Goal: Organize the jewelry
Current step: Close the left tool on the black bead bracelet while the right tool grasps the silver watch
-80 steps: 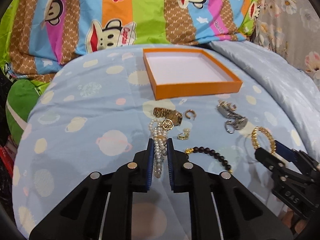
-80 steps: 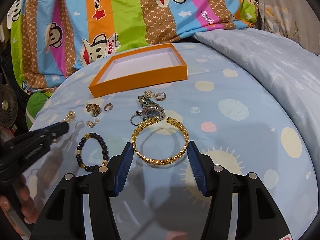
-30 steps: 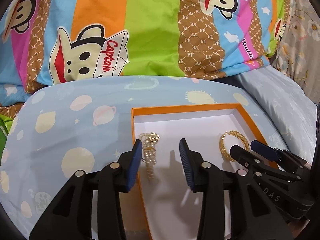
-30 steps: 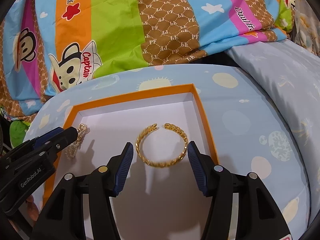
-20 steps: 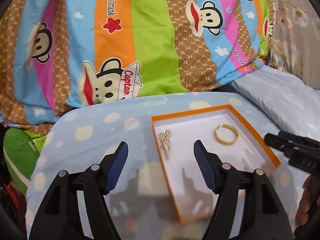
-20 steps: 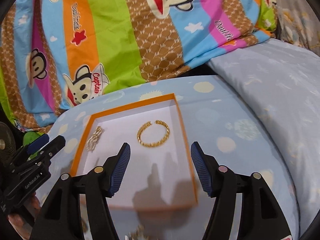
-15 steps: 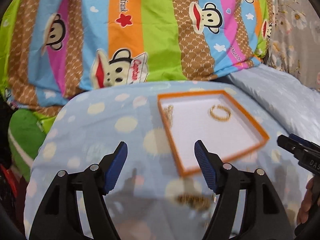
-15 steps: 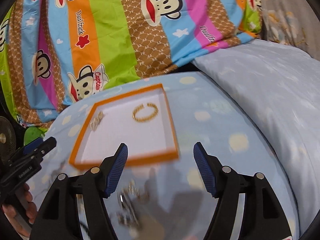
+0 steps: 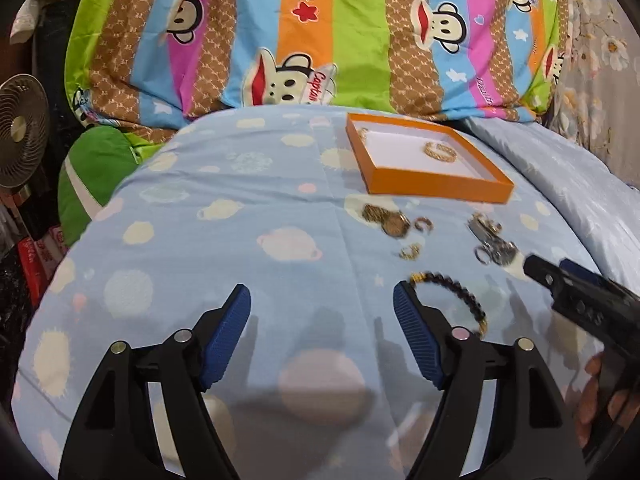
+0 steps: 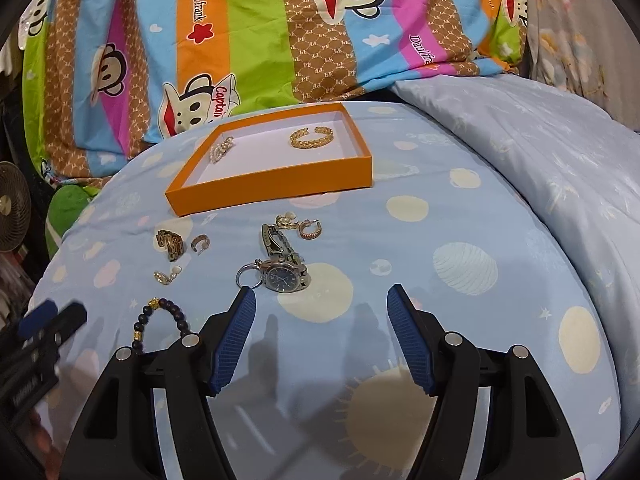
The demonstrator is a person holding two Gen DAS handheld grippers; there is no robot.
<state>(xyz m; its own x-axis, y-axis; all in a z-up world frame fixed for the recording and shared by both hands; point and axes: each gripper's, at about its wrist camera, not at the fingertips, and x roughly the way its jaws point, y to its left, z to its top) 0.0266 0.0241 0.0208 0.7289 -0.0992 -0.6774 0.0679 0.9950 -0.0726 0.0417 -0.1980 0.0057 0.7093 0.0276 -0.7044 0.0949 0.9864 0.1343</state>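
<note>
A soft light-blue sheet (image 10: pixel 460 240) with planets and suns covers the bed. Behind it lies a bright striped blanket (image 9: pixel 320 40) with cartoon monkeys. A round fan (image 9: pixel 20 132) stands at the left, near a green cushion (image 9: pixel 92 168). A flowery cloth (image 9: pixel 600 48) hangs at the right.

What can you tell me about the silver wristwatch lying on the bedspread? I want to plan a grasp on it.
The wristwatch looks like silver metal, with a round dark-blue dial facing up and a linked metal band. The band runs away from the case toward the orange box, kinked and lying partly on edge. A thin metal ring sits against the case's left side. The watch rests on the blue bedspread, just ahead of the open right gripper, whose fingers do not touch it.
</note>
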